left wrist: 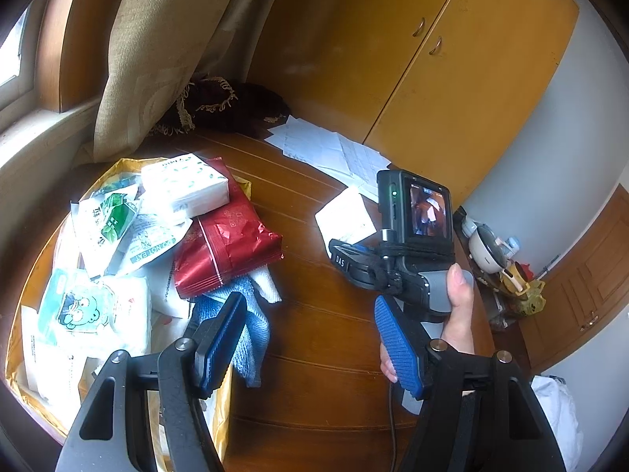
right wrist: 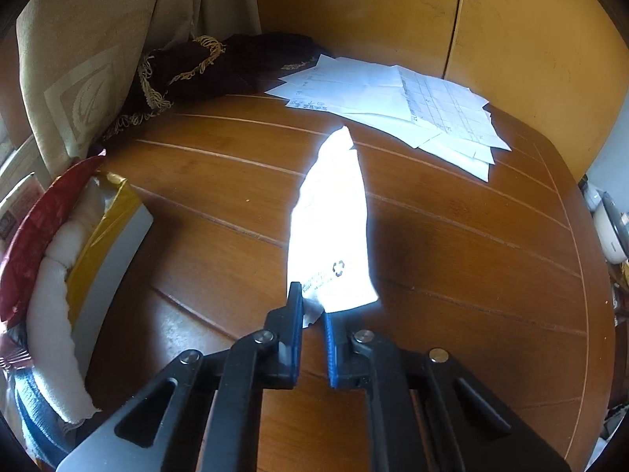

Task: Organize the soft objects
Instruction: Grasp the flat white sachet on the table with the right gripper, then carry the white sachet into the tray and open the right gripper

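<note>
A yellow box (left wrist: 222,393) at the left is heaped with soft packs: a white tissue pack (left wrist: 184,185), a red foil pack (left wrist: 232,244) and a green cartoon pack (left wrist: 78,310). A blue cloth (left wrist: 251,338) hangs over its side. My left gripper (left wrist: 308,306) is open above the table beside the box, with nothing between its blue pads. My right gripper (right wrist: 312,306) is shut on the near edge of a white packet (right wrist: 332,228), which stands tilted up off the wood. In the left wrist view the same white packet (left wrist: 346,218) shows beyond the hand (left wrist: 460,295).
Loose papers (right wrist: 412,106) lie at the far side of the wooden table (right wrist: 471,275). A dark fringed cloth (right wrist: 204,67) and a beige curtain (left wrist: 157,39) fill the back left corner. A yellow cabinet (left wrist: 452,59) stands behind. Small clutter (left wrist: 495,255) sits past the right edge.
</note>
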Demonstrator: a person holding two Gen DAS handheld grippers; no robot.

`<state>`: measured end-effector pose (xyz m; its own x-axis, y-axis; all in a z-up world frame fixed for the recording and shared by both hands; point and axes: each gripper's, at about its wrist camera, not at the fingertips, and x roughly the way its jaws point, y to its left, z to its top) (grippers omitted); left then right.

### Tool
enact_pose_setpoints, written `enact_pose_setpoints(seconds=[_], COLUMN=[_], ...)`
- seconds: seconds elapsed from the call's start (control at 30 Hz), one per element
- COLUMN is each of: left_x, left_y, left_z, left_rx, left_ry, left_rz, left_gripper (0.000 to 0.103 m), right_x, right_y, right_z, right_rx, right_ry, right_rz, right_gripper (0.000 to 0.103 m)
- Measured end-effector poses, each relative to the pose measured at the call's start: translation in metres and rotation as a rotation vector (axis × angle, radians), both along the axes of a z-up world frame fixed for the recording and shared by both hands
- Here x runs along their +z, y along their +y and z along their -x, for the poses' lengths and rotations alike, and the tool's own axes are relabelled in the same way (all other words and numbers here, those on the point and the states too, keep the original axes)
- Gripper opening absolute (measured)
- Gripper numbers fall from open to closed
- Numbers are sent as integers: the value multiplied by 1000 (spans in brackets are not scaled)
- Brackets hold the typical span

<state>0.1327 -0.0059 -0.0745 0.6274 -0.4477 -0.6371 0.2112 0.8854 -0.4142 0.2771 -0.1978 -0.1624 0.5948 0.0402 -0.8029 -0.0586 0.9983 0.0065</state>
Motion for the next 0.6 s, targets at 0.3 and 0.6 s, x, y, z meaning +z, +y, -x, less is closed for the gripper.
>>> enact_pose_setpoints(seconds=[0.3,0.6], left_x=[-20,-46], left_y=[-16,-36], left_z=[-8,-12], left_rx=[-80,-157], left_ry=[82,159], left_rz=[52,121], left_gripper=[71,71], right_x=[15,7], right_y=[-18,-20], right_z=[83,169], right_rx=[91,164], right_ry=[-4,-37], right_rz=[-249,-379], right_gripper=[9,9])
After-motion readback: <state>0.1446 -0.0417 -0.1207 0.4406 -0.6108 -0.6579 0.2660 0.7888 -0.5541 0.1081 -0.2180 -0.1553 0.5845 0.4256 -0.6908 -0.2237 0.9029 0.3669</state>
